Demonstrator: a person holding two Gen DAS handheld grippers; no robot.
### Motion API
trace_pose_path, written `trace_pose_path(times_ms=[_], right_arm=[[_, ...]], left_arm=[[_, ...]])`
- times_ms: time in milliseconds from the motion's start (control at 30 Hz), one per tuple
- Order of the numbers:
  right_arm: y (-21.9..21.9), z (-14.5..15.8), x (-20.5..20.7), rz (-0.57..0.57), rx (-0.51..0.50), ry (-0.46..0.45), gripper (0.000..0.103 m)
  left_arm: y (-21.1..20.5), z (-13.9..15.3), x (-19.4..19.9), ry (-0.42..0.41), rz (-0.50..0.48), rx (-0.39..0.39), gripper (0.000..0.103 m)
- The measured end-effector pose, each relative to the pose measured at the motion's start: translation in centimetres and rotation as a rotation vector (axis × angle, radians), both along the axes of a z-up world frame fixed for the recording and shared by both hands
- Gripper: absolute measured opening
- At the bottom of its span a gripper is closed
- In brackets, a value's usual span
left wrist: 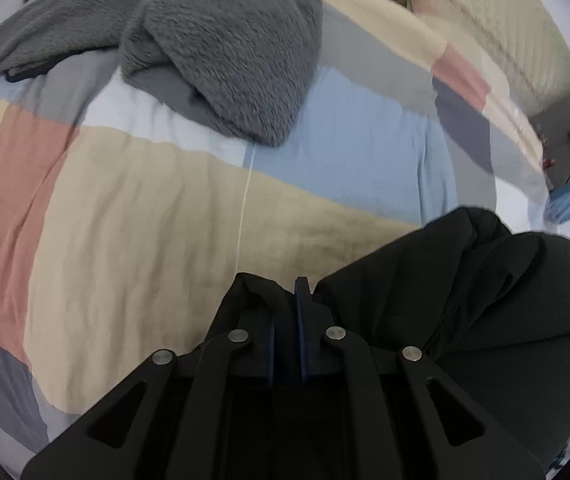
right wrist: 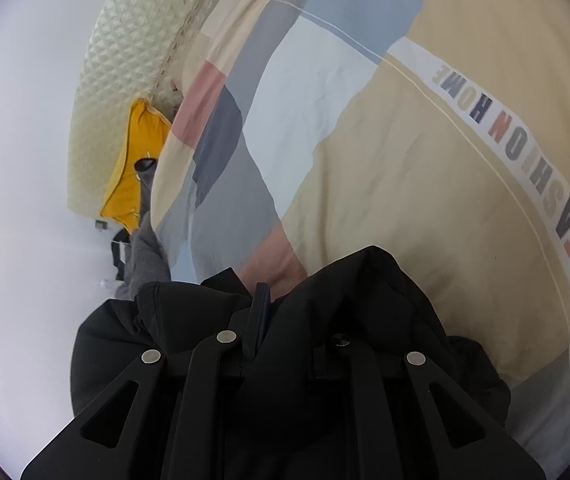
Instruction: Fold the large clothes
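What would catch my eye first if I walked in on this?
Probably the black garment, bunched low in both views and pinched by the left hand-held gripper and the right hand-held gripper. Beneath it spreads a colour-block quilt printed FASHION HOME, with a fluffy grey garment heaped at its far end.

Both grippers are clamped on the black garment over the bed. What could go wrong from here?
1. The left gripper pinches only a small bunch of the black garment; a pull might slip it free.
2. The garment is bunched over the right gripper, hiding one finger, so the fold could come out uneven.
3. The grey fleece lies nearby on the bedcover; spreading the garment may overlap it.
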State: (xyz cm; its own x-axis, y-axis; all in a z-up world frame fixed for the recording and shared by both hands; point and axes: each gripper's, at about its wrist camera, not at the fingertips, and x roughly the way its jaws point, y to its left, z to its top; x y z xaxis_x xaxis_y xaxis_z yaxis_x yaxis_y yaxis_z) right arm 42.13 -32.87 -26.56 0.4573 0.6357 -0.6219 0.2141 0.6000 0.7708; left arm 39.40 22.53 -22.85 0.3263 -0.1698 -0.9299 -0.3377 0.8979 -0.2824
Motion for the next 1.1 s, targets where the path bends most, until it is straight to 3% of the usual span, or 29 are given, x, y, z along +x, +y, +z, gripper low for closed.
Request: trace_pose_path(times_ms=[133,367,467,500,533,567,600,633,767,900,1033,1100], right_arm=[[-0.1,0.6,-1.5,-0.013,0.011,-0.027,0.011],[0.6,4.9,-4.6,0.093,-0.161,-0.159,0.019],[0.4,7.1,-6.4,0.113,-0.211,-0.22,0.041],[0.2,7.8,-7.0,0.113,-0.213,-0.247,0.064],[0.0,8.5,-7.6,0.105,-0.222,-0.272,0.083],[-0.3,9.4,-8.4,0.087,-0.243,-0.303,0.087],[-0.4,10.4,-9.2,0.075,-0.26,-0.345,0.087],[-0.3,11.3,-9.8,0.071,-0.282,-0.377,0.087],[2.5,15.0,-12.5,0.091,-0.484,-0.524,0.087],[7.7,17.4,-14.6,0.188,-0.643,-0.682,0.089],[12.0,16.4,-15.6,0.296,-0.691,-0.727,0.089],[13.3,14.9,-15.5,0.327,-0.692,-0.721,0.09]], left_arm=[[0.2,0.4,-1.1,-0.019,-0.009,-0.001,0.01],[2.1,1.2,-5.3,-0.079,0.022,-0.181,0.012],[3.0,2.5,-7.7,-0.116,0.051,-0.234,0.016],[3.2,3.1,-8.3,-0.136,0.056,-0.246,0.021],[3.5,3.8,-9.2,-0.165,0.062,-0.263,0.037],[3.7,4.3,-9.8,-0.188,0.07,-0.269,0.05],[4.0,5.0,-10.4,-0.213,0.084,-0.254,0.081],[4.4,5.9,-11.3,-0.25,0.095,-0.222,0.087],[4.5,9.2,-13.5,-0.353,0.09,-0.108,0.087],[0.2,14.2,-14.8,-0.48,-0.002,0.112,0.088],[-7.2,16.4,-14.4,-0.56,-0.144,0.25,0.088],[-10.2,16.2,-13.9,-0.575,-0.195,0.274,0.088]])
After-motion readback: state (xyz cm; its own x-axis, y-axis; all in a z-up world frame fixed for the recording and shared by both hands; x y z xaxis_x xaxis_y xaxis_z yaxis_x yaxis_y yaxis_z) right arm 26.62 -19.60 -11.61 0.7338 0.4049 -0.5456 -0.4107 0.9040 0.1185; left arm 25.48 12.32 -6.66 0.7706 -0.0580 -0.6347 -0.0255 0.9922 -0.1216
